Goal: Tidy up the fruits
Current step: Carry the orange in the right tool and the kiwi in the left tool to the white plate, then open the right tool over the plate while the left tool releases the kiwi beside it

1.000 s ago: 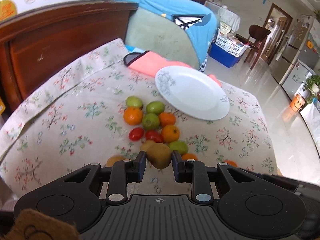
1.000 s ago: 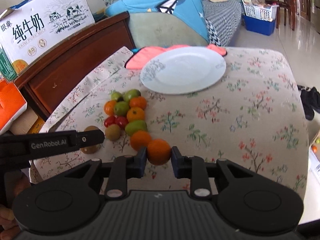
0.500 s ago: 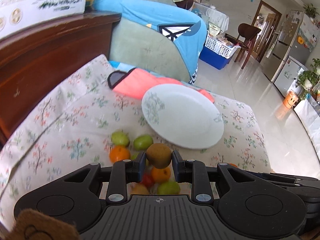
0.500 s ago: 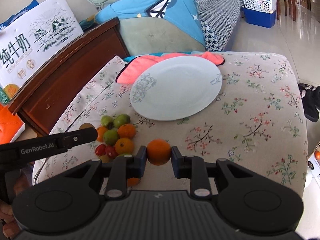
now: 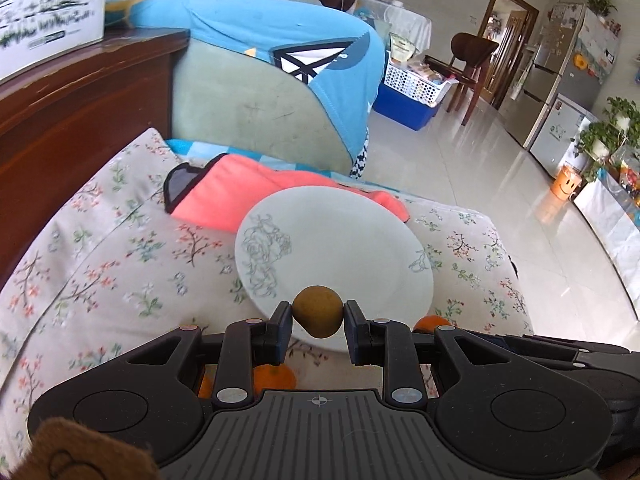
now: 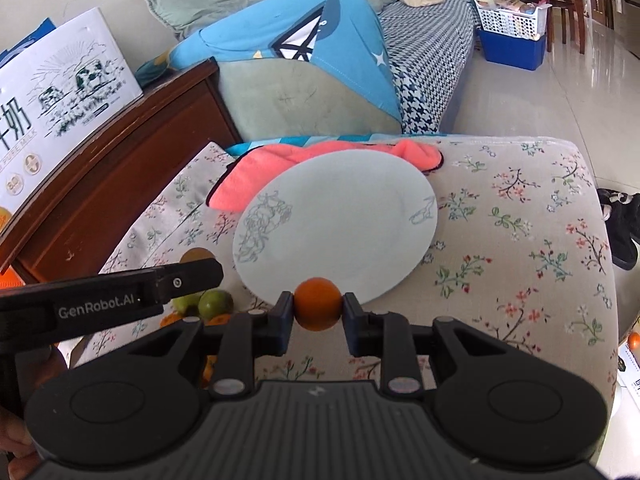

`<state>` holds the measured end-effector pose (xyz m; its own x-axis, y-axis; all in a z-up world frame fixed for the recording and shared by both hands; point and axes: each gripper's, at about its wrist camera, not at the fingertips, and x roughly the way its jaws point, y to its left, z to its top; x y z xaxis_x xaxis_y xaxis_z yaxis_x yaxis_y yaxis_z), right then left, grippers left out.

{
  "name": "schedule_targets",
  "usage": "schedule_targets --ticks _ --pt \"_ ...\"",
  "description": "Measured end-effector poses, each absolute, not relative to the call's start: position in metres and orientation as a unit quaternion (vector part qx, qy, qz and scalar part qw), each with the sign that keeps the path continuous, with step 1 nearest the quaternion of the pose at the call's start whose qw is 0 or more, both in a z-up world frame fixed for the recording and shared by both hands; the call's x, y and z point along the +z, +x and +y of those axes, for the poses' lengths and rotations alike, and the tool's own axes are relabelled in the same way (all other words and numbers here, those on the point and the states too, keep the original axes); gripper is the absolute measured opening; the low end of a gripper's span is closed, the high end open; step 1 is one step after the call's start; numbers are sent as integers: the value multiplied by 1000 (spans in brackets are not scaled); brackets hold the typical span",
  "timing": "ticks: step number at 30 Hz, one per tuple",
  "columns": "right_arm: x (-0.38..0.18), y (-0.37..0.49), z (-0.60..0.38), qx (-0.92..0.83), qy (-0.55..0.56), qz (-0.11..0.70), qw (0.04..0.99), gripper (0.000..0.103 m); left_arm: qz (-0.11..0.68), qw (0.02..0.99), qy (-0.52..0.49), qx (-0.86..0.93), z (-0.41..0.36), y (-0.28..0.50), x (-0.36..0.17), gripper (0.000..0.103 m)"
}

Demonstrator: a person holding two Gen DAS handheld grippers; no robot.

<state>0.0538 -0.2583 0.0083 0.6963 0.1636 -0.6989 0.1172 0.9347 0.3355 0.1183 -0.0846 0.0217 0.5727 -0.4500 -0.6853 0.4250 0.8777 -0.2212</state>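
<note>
Two fruits are held at lower centre: one brown oval kiwi (image 5: 318,311) pinched by the left gripper (image 5: 318,322), one round orange (image 6: 318,309) pinched by the right gripper (image 6: 317,316). Both grippers point level at one white floral plate (image 6: 360,216), their fruits at its near rim.

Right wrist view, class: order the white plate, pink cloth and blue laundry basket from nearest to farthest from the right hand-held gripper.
1. White plate, just ahead of the right hand-held gripper.
2. Pink cloth, behind the plate, partly under it.
3. Blue laundry basket, far right on the floor.
</note>
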Motion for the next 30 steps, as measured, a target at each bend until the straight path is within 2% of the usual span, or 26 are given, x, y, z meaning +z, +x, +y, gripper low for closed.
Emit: schedule_targets --ticks 18,21,23,24,30 --pt "-21 103 -275 -3 200 414 888 26 437 871 -19 -224 -111 165 -2 26" --pt "-22 106 -278 -5 207 410 888 29 430 875 -16 -223 -113 166 1 28" --pt "-21 107 -280 -9 212 405 889 30 427 878 -18 -217 -112 167 3 36" --pt "-20 107 -281 -9 214 404 889 30 424 880 -22 -213 -110 166 5 45" --pt "-11 105 -285 -10 222 395 891 30 408 889 -27 -207 -104 164 17 57"
